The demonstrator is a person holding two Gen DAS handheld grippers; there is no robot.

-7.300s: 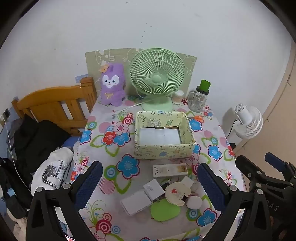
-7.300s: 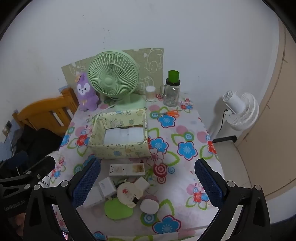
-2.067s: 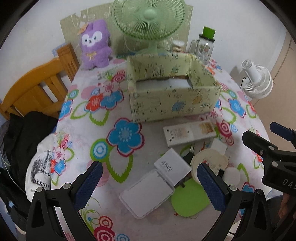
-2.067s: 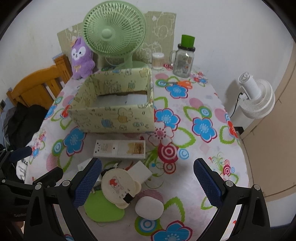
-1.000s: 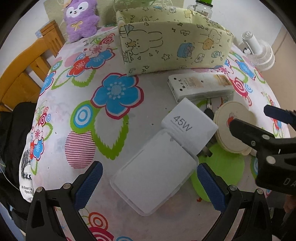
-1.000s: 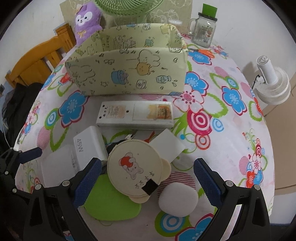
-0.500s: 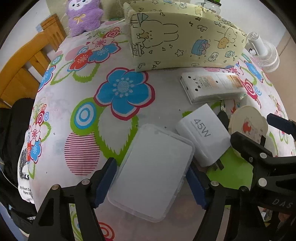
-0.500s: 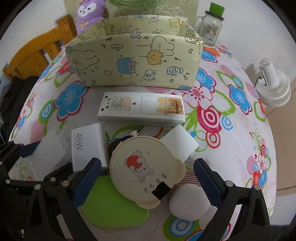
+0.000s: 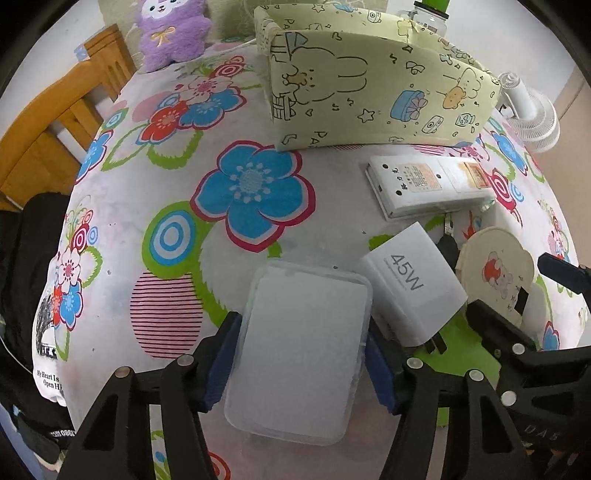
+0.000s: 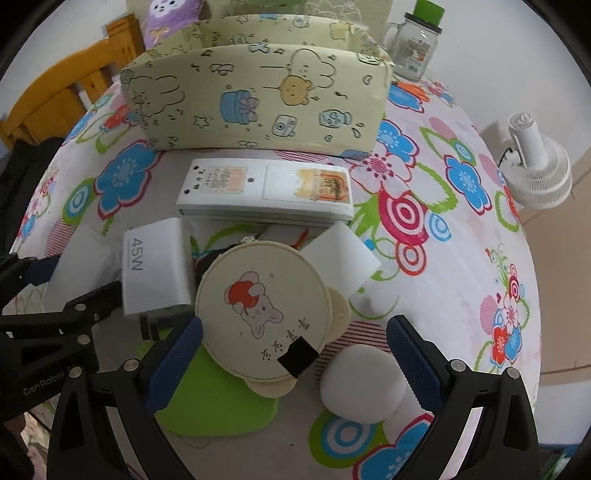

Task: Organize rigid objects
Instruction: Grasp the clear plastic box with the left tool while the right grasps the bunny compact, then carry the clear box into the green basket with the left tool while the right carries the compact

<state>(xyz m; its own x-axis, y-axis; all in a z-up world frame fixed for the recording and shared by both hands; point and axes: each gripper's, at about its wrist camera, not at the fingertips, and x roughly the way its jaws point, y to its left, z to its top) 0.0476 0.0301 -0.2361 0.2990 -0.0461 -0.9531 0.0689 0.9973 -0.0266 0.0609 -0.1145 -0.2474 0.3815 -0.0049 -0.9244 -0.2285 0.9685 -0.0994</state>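
Note:
A translucent white plastic box (image 9: 303, 347) lies flat on the flowered tablecloth (image 9: 166, 184). My left gripper (image 9: 303, 343) is closing on it, and both blue pads (image 9: 221, 354) touch its long sides. A white 45W charger (image 9: 410, 284) lies against the box's right edge. My right gripper (image 10: 293, 332) stands open over a round cream case with a mouse picture (image 10: 262, 306), touching nothing. A white round puff (image 10: 362, 384) sits by its right finger and a green pad (image 10: 218, 402) lies under the case. Behind are a white remote-like bar (image 10: 266, 188) and the patterned yellow-green box (image 10: 258, 99).
A white block (image 10: 340, 258) leans by the round case. A purple plush (image 9: 170, 29) and a green-lidded jar (image 10: 413, 40) stand at the back. A wooden chair (image 9: 55, 122) with dark clothes (image 9: 22, 258) is on the left, a white floor fan (image 10: 535, 166) on the right.
The left jaws have come in from wide open until they meet the sides of the plastic box. Both grippers have sunk closer to the table. The right jaws stay wide.

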